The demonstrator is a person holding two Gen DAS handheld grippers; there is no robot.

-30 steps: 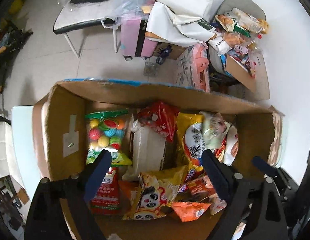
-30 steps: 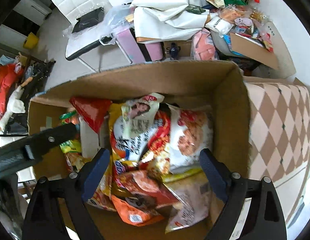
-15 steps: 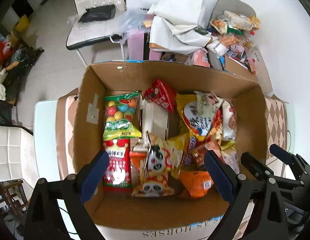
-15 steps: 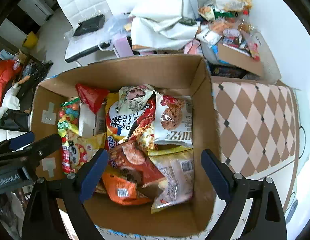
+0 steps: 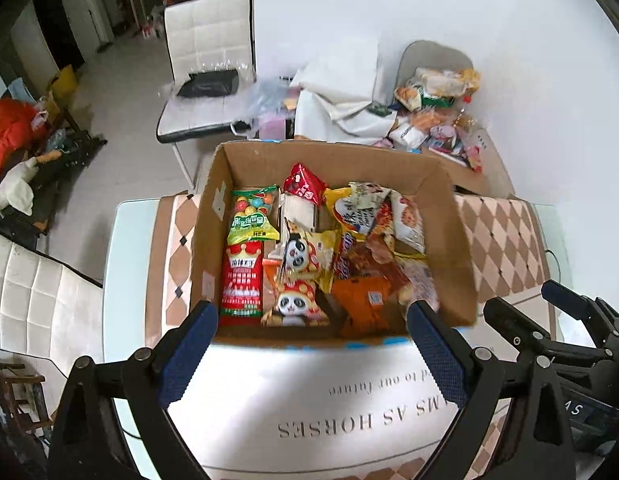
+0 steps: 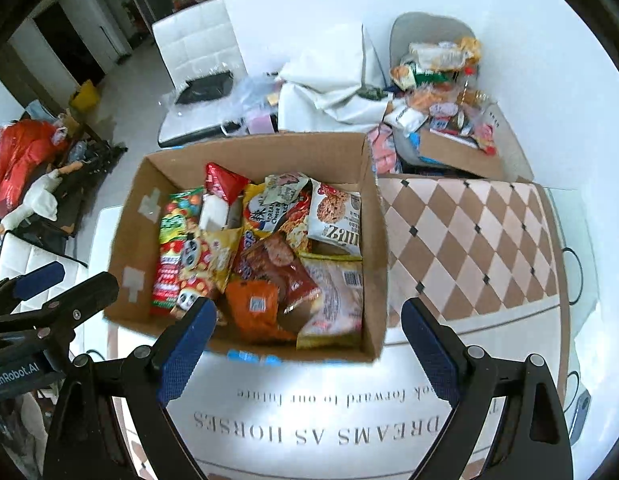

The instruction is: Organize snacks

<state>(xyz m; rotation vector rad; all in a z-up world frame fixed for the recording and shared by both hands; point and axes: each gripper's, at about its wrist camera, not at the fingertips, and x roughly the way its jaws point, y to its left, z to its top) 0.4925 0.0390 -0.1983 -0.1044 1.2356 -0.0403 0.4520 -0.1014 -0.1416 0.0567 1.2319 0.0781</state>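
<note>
The open brown cardboard box (image 5: 461, 280) holds colourful snack packets. Above its near edge, the left gripper (image 5: 313, 344) and right gripper (image 6: 305, 340) both hang wide apart, holding nothing.

A glass-topped table (image 6: 581, 240) fills mid-frame; a diamond-patterned cloth (image 6: 469, 240) covers it; an open cardboard box (image 6: 373, 240) sits on the cloth, centre-left.

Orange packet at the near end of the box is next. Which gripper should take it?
Right, probably. The orange packet lies between the right gripper fingers' line; the left gripper sits farther left, nearer the panda bags. Both are open and empty.
</note>
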